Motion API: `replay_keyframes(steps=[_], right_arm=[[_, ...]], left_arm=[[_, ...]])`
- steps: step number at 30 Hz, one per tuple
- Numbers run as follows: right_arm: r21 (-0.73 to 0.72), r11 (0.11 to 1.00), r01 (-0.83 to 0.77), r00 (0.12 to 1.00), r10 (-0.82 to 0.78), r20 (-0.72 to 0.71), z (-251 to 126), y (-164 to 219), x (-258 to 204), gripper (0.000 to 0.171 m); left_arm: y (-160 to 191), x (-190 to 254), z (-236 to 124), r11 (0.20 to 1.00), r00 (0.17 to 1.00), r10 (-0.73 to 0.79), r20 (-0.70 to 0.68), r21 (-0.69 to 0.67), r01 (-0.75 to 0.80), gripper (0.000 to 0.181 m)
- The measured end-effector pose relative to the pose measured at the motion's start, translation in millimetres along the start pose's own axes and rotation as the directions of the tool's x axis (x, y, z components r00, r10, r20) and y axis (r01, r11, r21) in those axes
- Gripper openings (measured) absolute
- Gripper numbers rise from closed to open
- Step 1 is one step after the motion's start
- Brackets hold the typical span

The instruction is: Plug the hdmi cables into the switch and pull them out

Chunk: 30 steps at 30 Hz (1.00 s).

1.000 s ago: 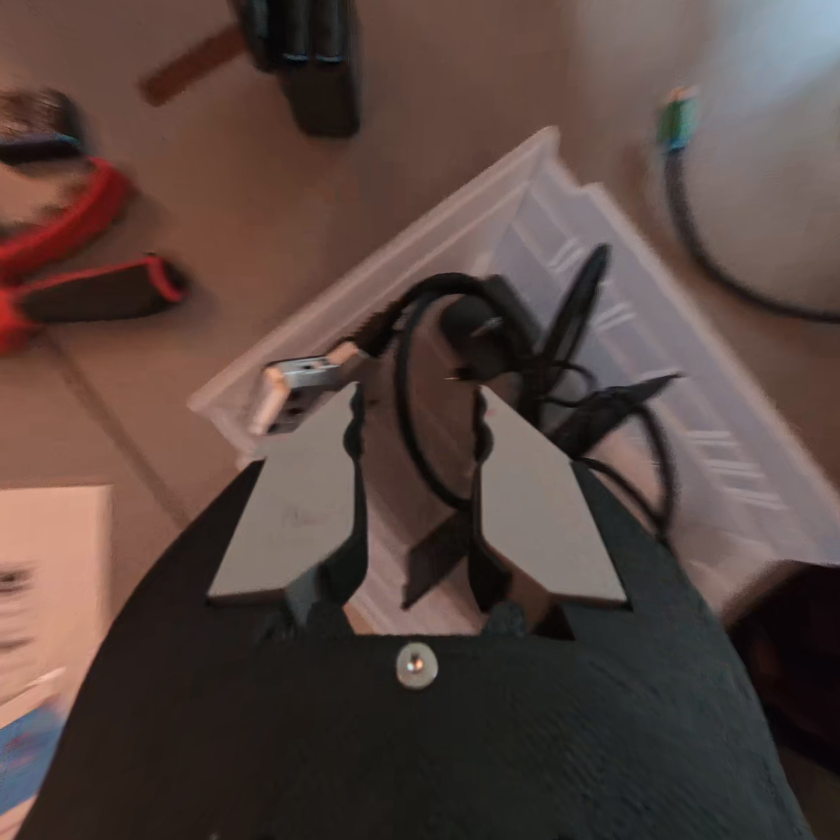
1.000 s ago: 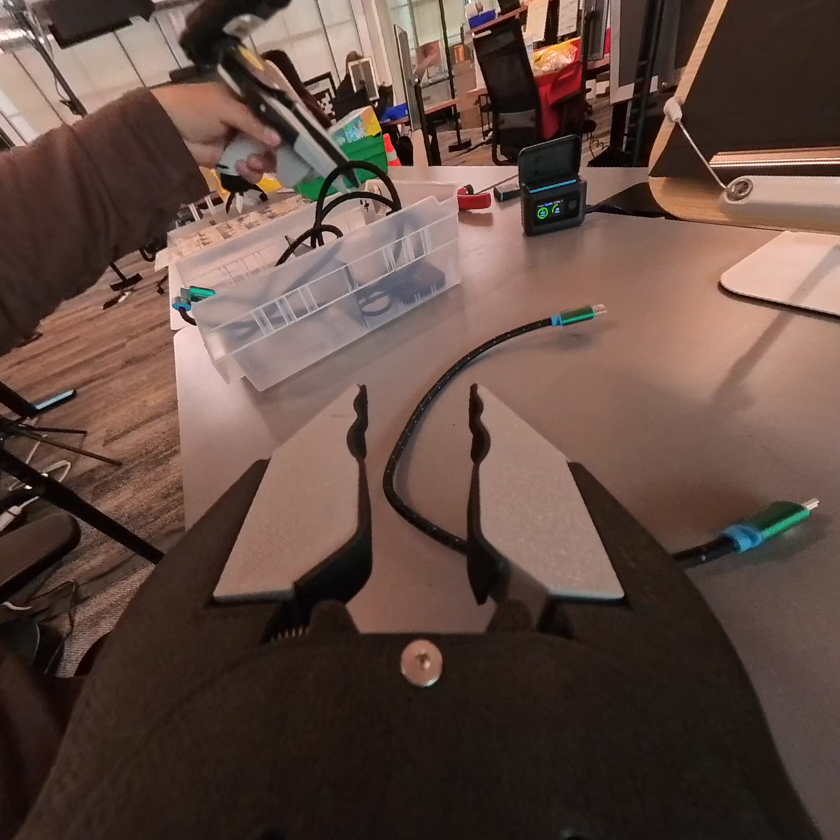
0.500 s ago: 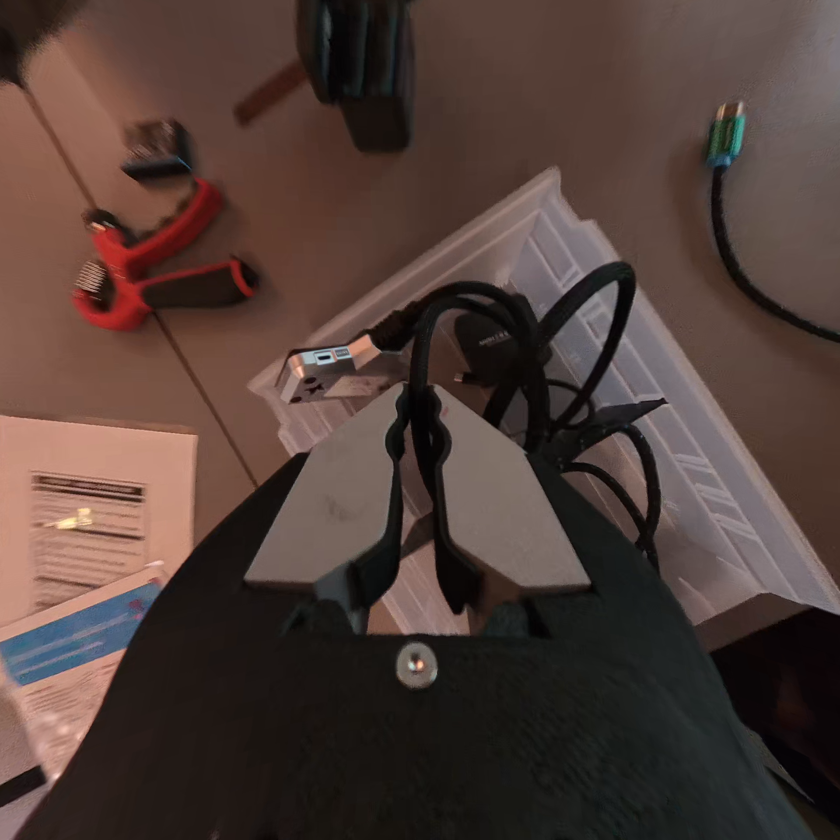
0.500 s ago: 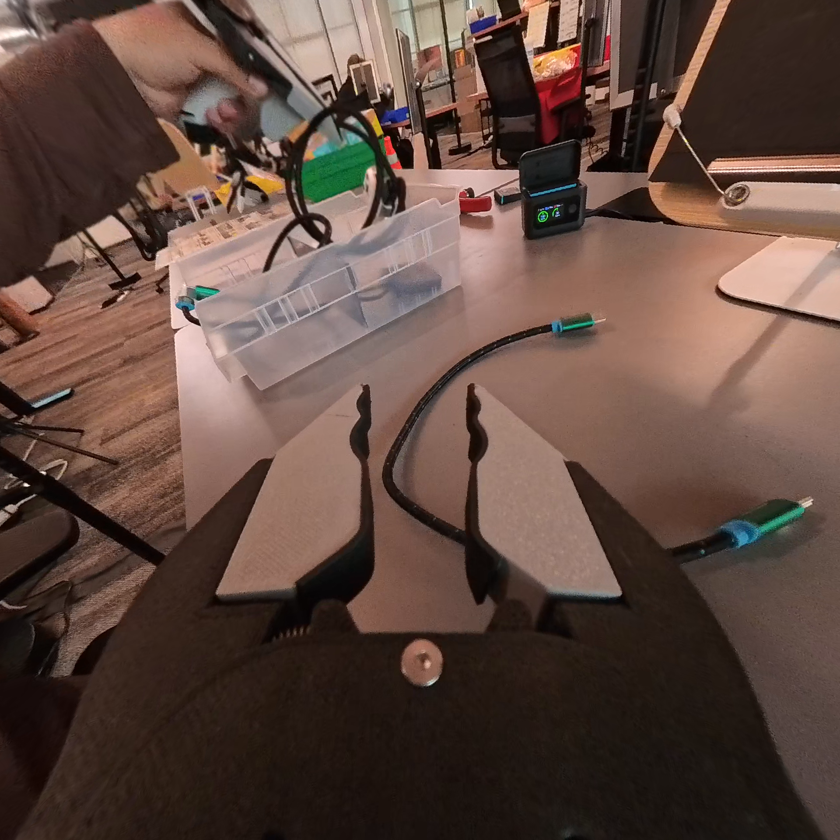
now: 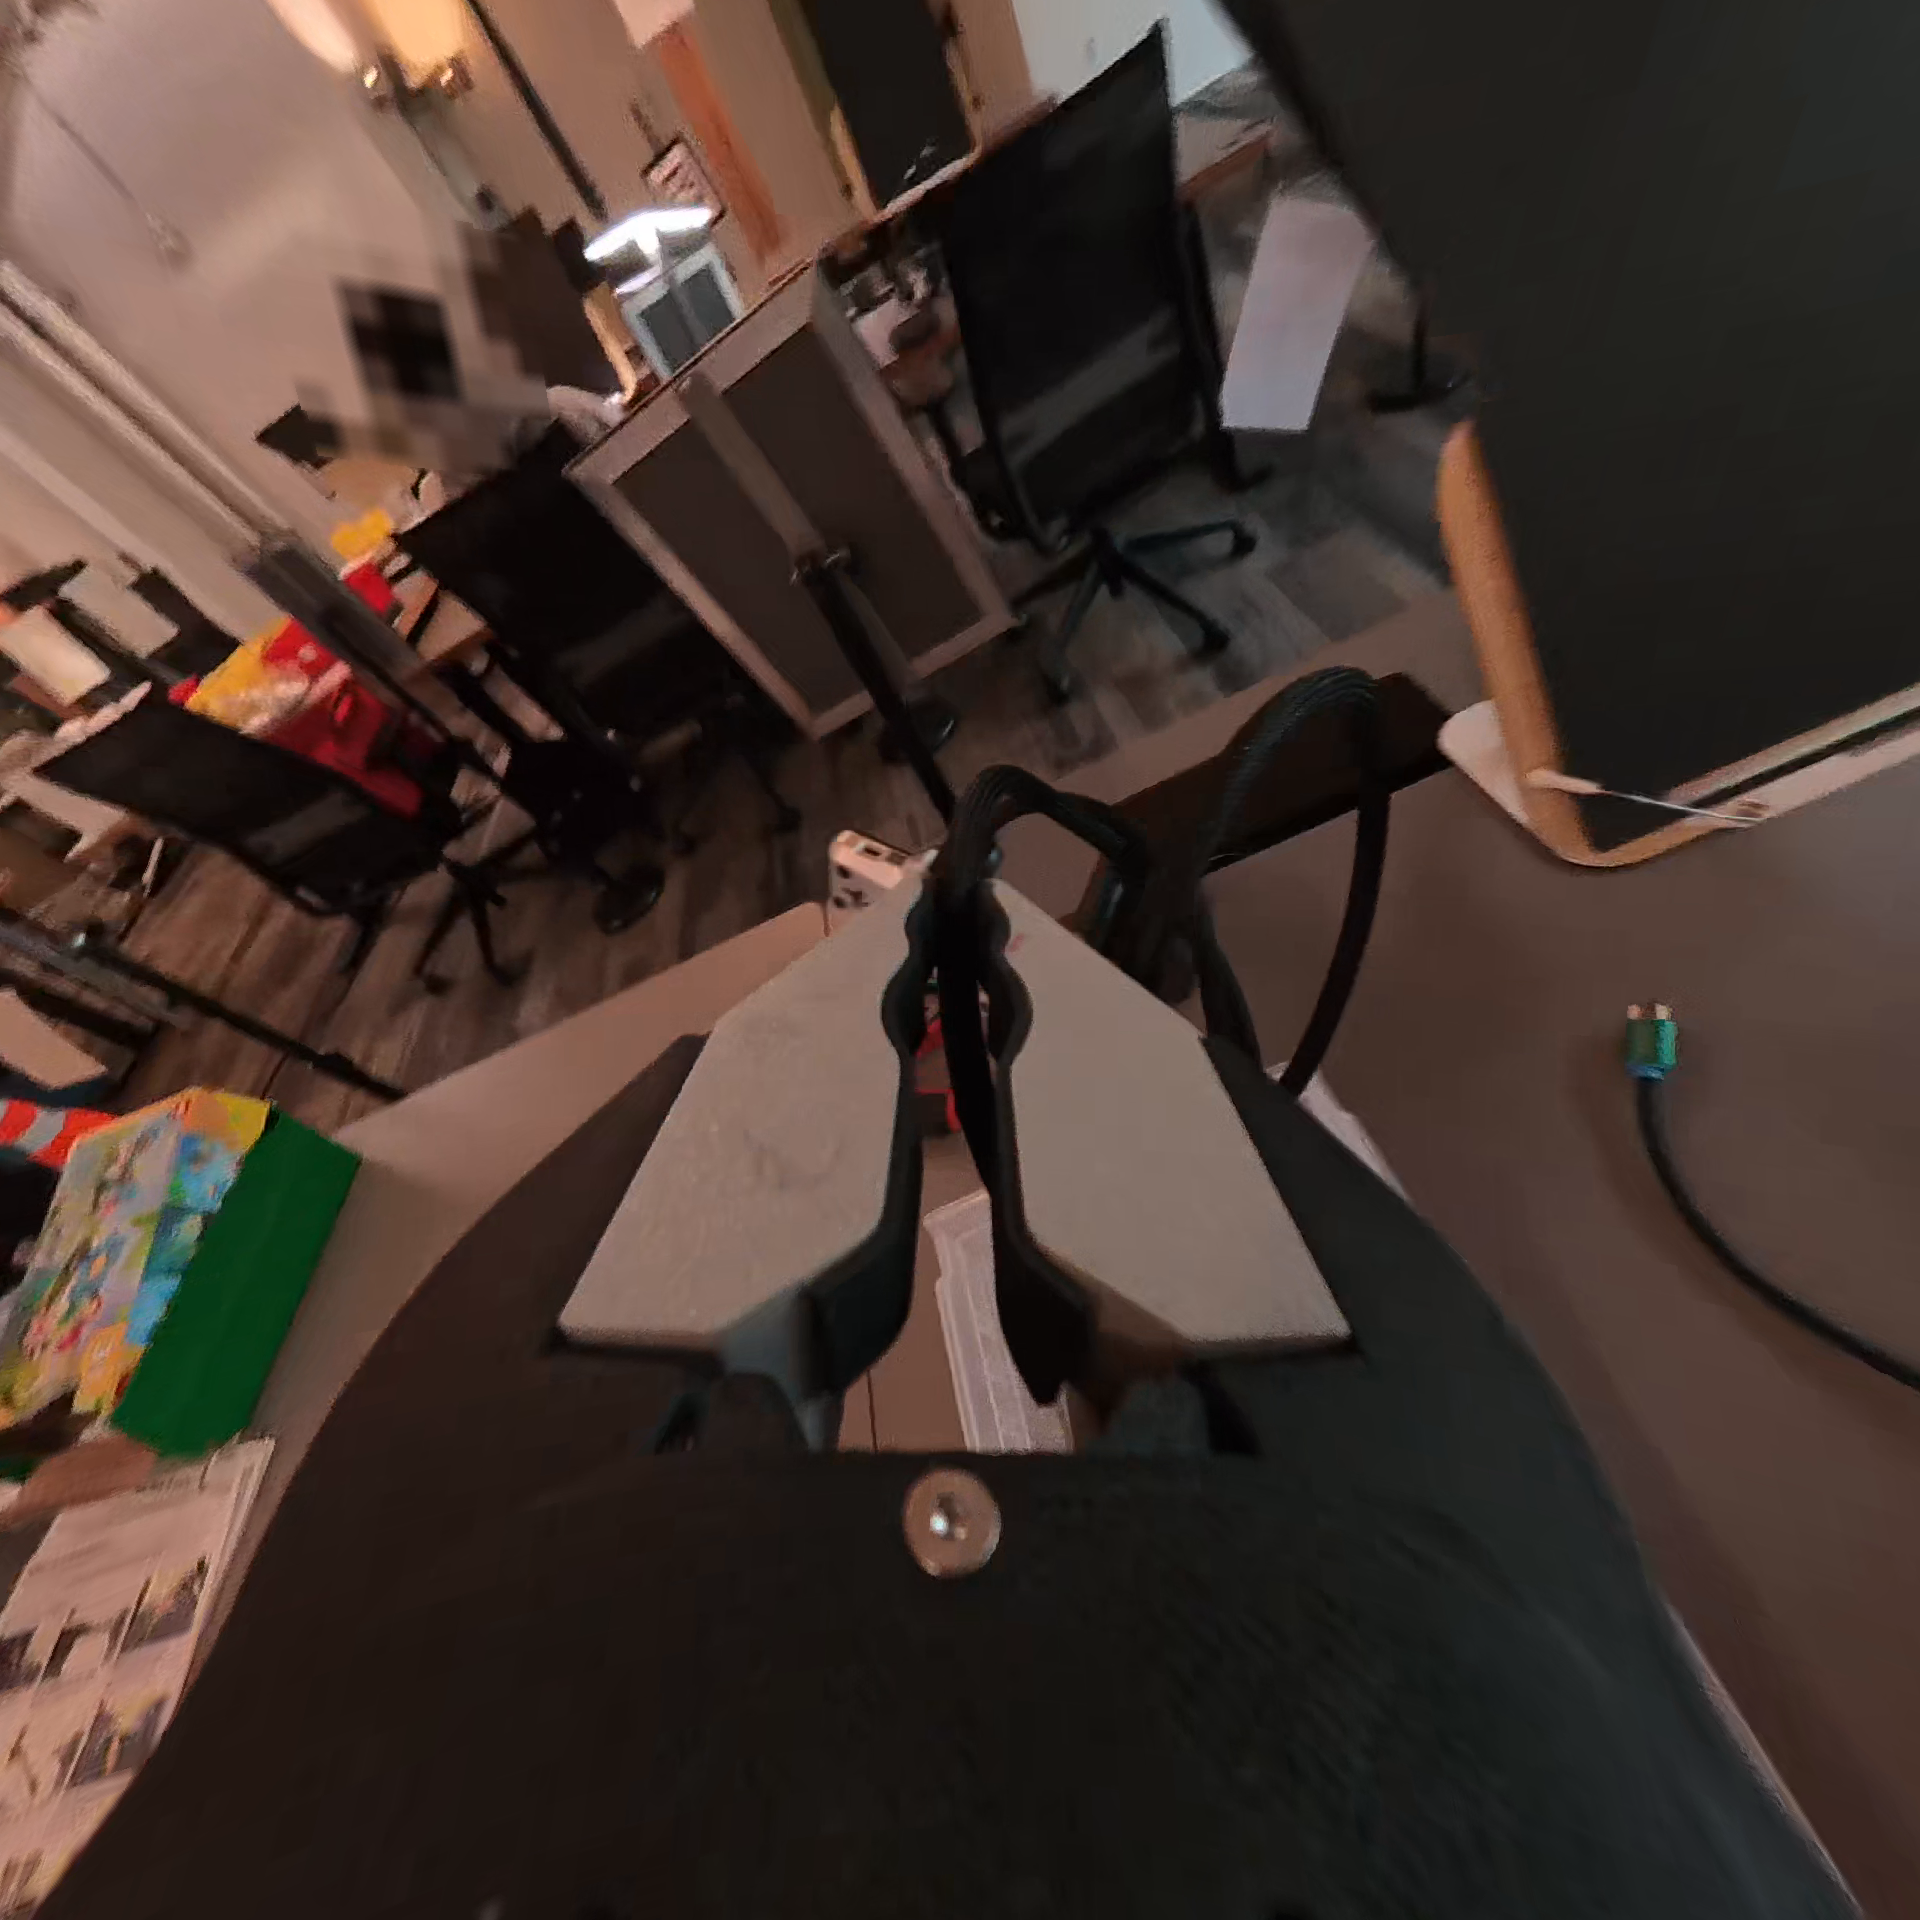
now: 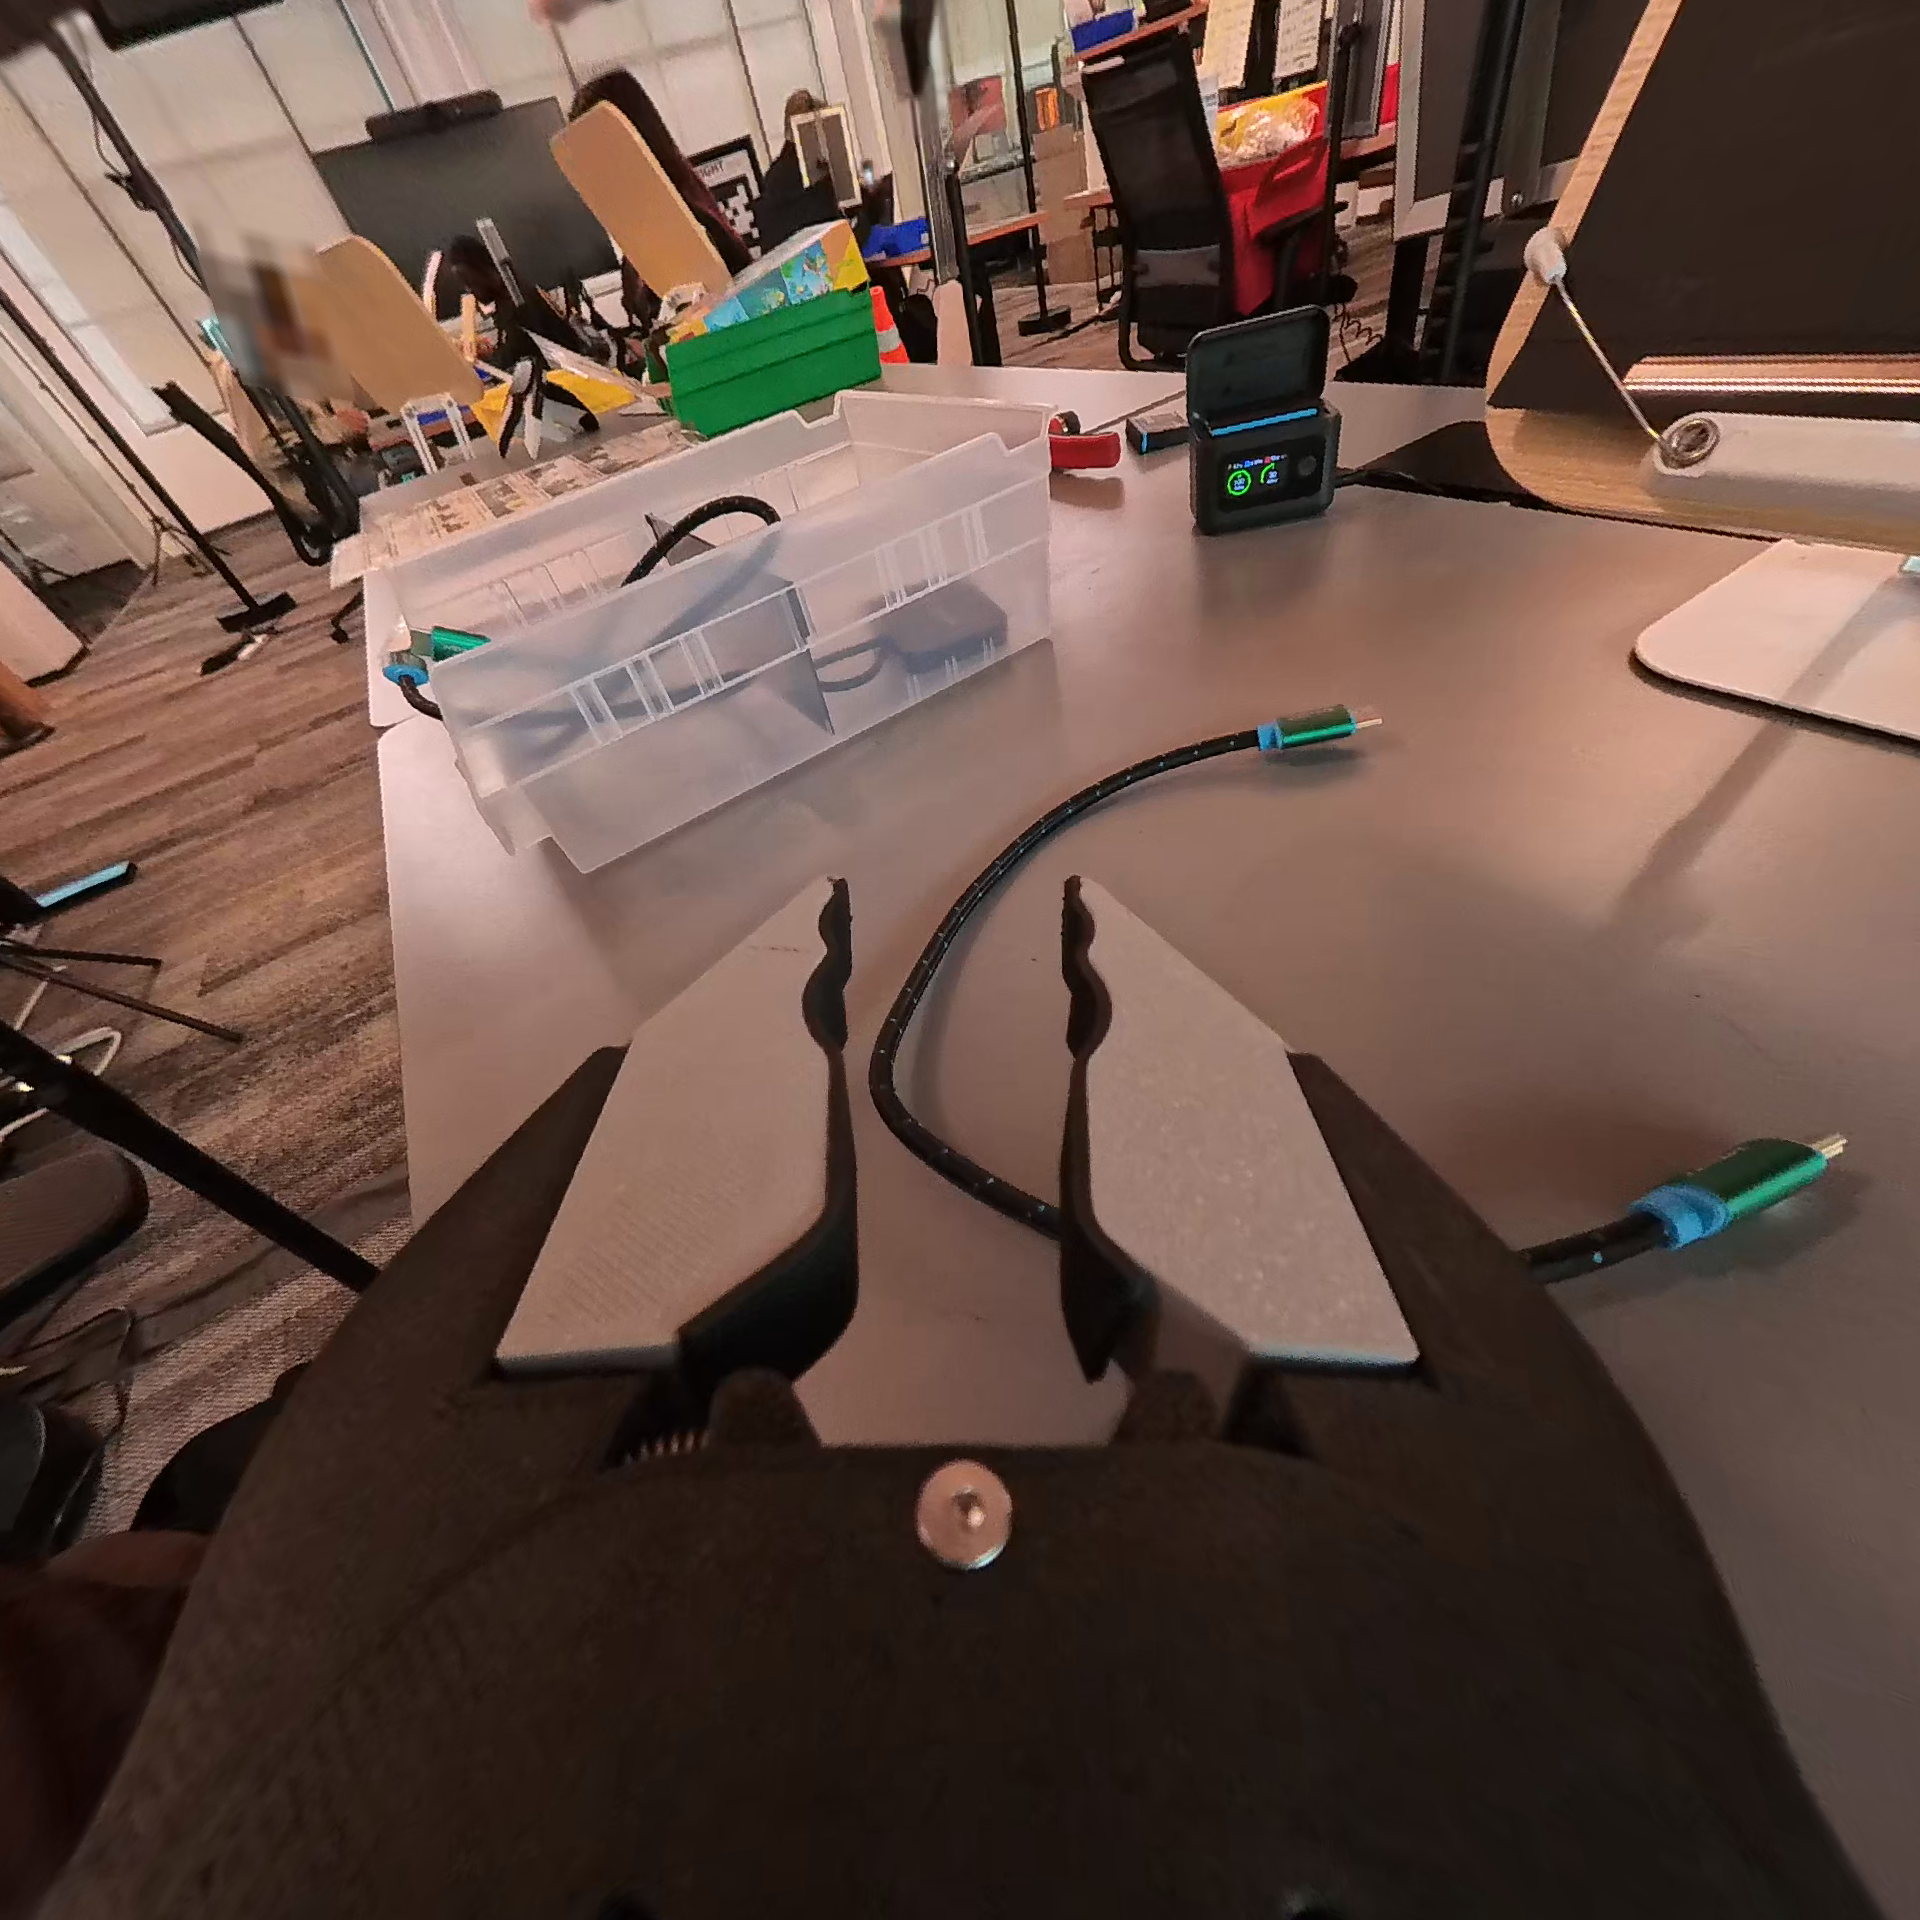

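My left gripper (image 5: 956, 904) is shut on the black cable (image 5: 1049, 810) of a small silver switch (image 5: 868, 868), held up in the air; the switch peeks out behind the left fingertip and its cable loops above and to the right. My right gripper (image 6: 948, 894) is open and empty just above the table. A black braided HDMI cable (image 6: 935, 966) lies on the table under its fingers, with one green plug (image 6: 1314, 725) far ahead and another green plug (image 6: 1756, 1179) at the right. One green plug also shows in the left wrist view (image 5: 1650, 1044).
A clear plastic bin (image 6: 727, 665) with more cables stands ahead left, a green plug (image 6: 436, 644) hanging over its left end. Behind it are a green box (image 6: 769, 364), red clamp (image 6: 1081, 447) and small black screen device (image 6: 1262, 457). A monitor base (image 6: 1787, 644) sits right. My hands' fingertips stand some 45 cm from each other. My right gripper is the nearer one to the green plug (image 6: 1756, 1179): about 15 cm, against 55 cm.
My left gripper closed on the switch's cable over the bin, then lifted it and tilted up toward the room, leaving the right wrist view. My right gripper stayed put and open.
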State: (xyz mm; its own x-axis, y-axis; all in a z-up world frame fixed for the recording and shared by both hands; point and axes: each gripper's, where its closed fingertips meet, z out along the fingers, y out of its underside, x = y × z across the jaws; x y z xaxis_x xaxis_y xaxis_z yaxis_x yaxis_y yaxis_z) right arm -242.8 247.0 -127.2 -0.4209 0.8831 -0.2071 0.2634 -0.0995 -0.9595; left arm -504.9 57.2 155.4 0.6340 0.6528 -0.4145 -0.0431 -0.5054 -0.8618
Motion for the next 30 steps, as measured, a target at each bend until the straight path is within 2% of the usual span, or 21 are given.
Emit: replay_keyframes(steps=[6, 10, 12, 15, 17, 19, 20, 21, 22, 25, 30], right_arm=[[-0.019, 1.000, -0.002, 0.999, 0.003, 0.032, 4, 3, -5, 0.049], [-0.046, 0.999, 0.016, 1.000, -0.015, 0.025, 7, 7, -5, 0.057], [-0.034, 0.999, 0.022, 1.000, -0.021, 0.009, 6, 5, -4, 0.060], [0.036, 0.999, 0.018, 1.000, -0.017, -0.026, 0, -7, 2, 0.080], [0.096, 0.995, 0.020, 0.999, -0.015, -0.048, -7, -17, 6, 0.085], [0.132, 0.991, 0.025, 0.996, -0.014, -0.084, -13, -22, 12, 0.085], [0.115, 0.993, 0.033, 0.994, -0.020, -0.108, -14, -19, 16, 0.079], [0.080, 0.996, 0.031, 0.989, -0.020, -0.144, -13, -14, 23, 0.077], [0.060, 0.998, 0.019, 0.981, -0.007, -0.194, -11, -11, 31, 0.068], [0.021, 1.000, 0.016, 0.972, -0.011, -0.235, -8, -5, 38, 0.062], [-0.035, 0.999, -0.010, 0.955, -0.001, -0.298, -6, 4, 53, 0.063]], left_arm=[[-40, 74, -25, 0.991, 0.979, 0.132, -0.156, 0.053, -0.125, 0.004], [-51, 146, -38, 0.977, 0.931, 0.194, -0.310, 0.148, -0.154, 0.005], [-43, 190, -41, 0.966, 0.889, 0.227, -0.397, 0.209, -0.154, 0.005], [-23, 254, -41, 0.940, 0.818, 0.274, -0.507, 0.322, -0.115, 0.005], [-5, 290, -37, 0.930, 0.776, 0.264, -0.572, 0.365, -0.048, 0.005], [12, 321, -31, 0.916, 0.739, 0.260, -0.621, 0.401, 0.014, 0.005], [22, 333, -24, 0.912, 0.729, 0.260, -0.633, 0.410, 0.030, 0.005], [28, 341, -16, 0.904, 0.730, 0.256, -0.634, 0.424, 0.051, 0.005], [35, 348, -10, 0.901, 0.713, 0.257, -0.652, 0.429, 0.068, 0.005], [47, 370, 4, 0.908, 0.618, 0.215, -0.756, 0.388, 0.159, 0.006], [69, 381, 48, 0.927, 0.654, 0.135, -0.745, 0.328, 0.182, 0.007]])
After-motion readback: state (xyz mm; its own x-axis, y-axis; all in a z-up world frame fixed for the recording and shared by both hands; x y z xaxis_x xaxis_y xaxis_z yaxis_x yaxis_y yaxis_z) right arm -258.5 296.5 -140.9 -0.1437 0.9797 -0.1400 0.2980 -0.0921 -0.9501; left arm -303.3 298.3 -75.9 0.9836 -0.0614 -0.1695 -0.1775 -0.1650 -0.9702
